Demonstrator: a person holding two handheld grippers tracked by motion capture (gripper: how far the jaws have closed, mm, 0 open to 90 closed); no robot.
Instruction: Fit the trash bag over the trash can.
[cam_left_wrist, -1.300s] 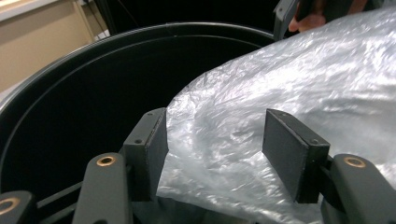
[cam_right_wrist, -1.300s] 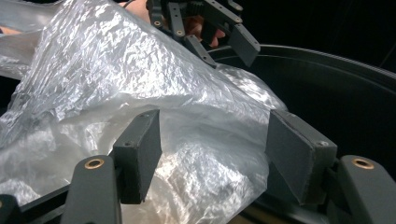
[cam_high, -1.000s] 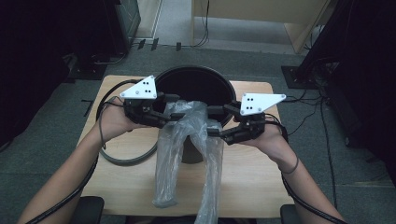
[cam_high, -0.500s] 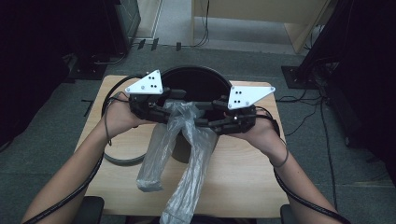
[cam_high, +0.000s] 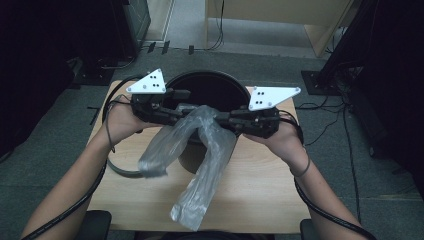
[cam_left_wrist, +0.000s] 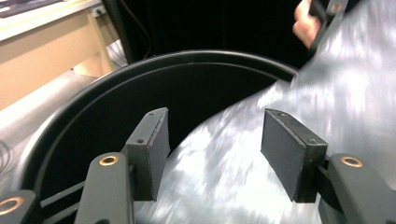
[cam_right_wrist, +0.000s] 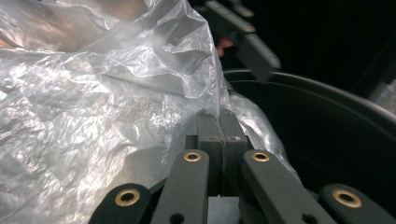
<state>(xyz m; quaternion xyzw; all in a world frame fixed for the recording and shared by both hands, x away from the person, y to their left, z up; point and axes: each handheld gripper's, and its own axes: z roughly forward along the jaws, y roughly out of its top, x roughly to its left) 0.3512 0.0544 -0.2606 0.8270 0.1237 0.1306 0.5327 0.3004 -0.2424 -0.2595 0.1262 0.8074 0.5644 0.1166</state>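
Your right tool (cam_high: 231, 120) has just been closing, and now its jaws are pressed flat together with a fold of the clear plastic bag (cam_high: 200, 145) pinched between them; the right gripper view shows the film (cam_right_wrist: 93, 102) bunched up against the closed pads. Your left tool (cam_high: 172, 114) stands wide, its two pads (cam_left_wrist: 154, 149) well apart, with a sheet of the bag (cam_left_wrist: 243, 177) stretched below and between them; whether either pad touches the film, you can't tell from here. The bag hangs across the near rim of the black bin (cam_high: 210, 82), draped between your two tools, and two long tails of it trail down over the wooden counter (cam_high: 260, 190) toward you, one ending near the left, the other close to the counter's near edge. In the left gripper view the bin (cam_left_wrist: 93, 102) curves dark and open ahead of the pads, and your other hand (cam_left_wrist: 306, 23) shows at the top right, behind the raised plastic. Both tools sit just over the near side of the bin, facing each other. A dark ring (cam_high: 117, 167) lies on the counter by your left forearm, partly under the bag's left tail.
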